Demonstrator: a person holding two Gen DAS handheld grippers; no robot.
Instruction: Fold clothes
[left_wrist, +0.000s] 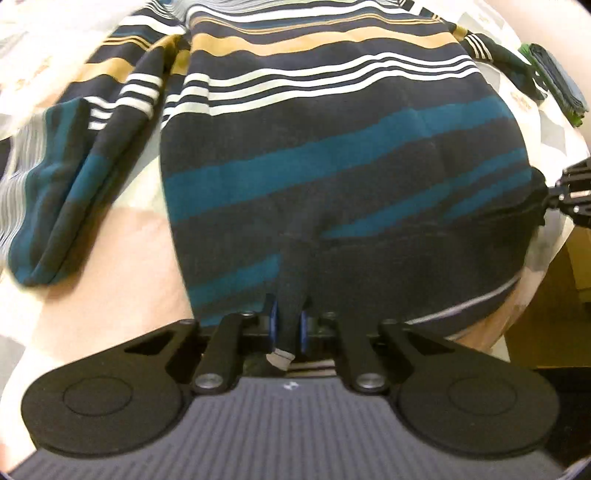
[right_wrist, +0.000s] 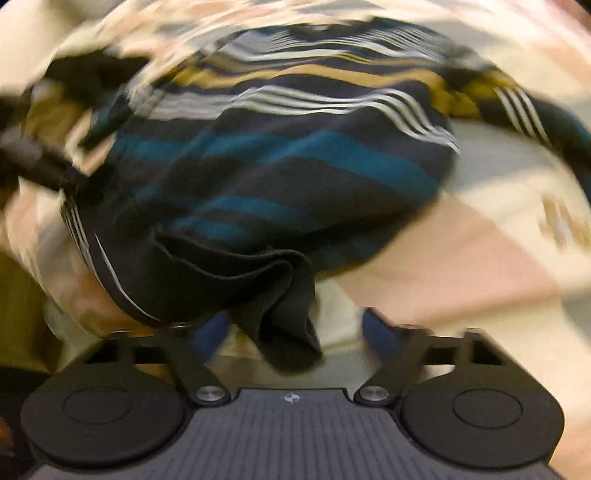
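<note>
Left tool (left_wrist: 289, 328), jaws pinched on the hem of a striped sweater (left_wrist: 332, 147); right tool (right_wrist: 295, 332), jaws spread wide, with a dark hem fold hanging loose between them. The sweater lies spread on a patterned bedcover (left_wrist: 129, 240), hem end lifted, sleeve (left_wrist: 74, 184) lying out to one side. No fold is complete yet; body and sleeves remain unfolded. A folded pile (left_wrist: 554, 85) sits at the far edge. Right view is motion-blurred.
</note>
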